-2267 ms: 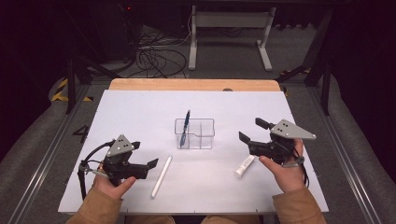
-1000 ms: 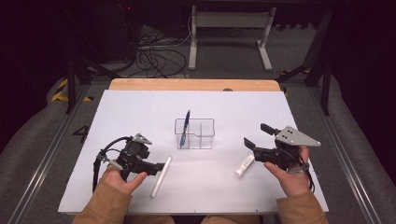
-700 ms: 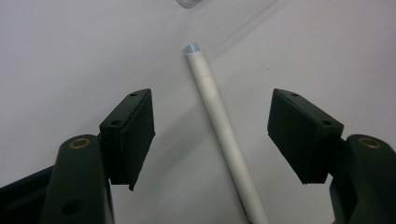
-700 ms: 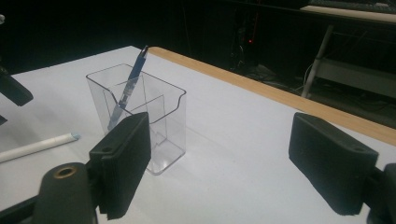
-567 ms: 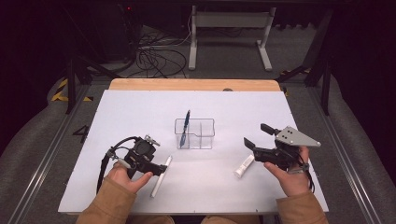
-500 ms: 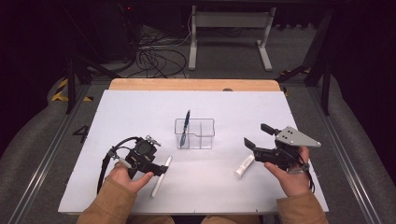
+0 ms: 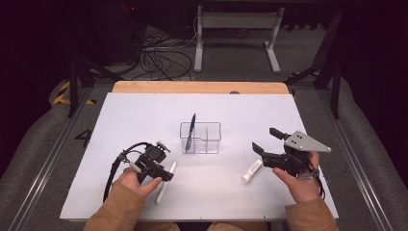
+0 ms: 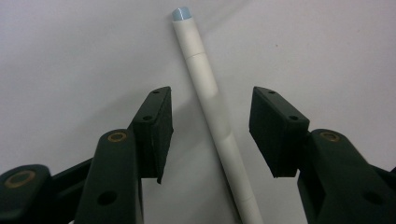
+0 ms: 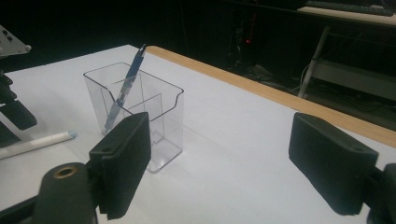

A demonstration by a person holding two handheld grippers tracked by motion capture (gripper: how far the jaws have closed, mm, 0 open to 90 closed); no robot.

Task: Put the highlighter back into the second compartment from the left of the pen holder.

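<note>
Your left gripper is down over the white pen at the near left of the white table. In the left gripper view the pen runs up between the two black pads, a little nearer the left one, with a clear gap on either side, so nothing is pinched yet. Those jaws have just been closing around it but remain apart. The pen lies flat, its pale blue tip pointing away from you.

Your right gripper hovers at the near right, jaws spread wide and holding nothing. Just to its left, on the table, lies a short white tube-like piece, perhaps a capped marker; the high view is too coarse to say.

Farther off, near the table's middle, stands the clear plastic holder with its divider, and a blue pen leans in its left compartment, well apart from both grippers.
</note>
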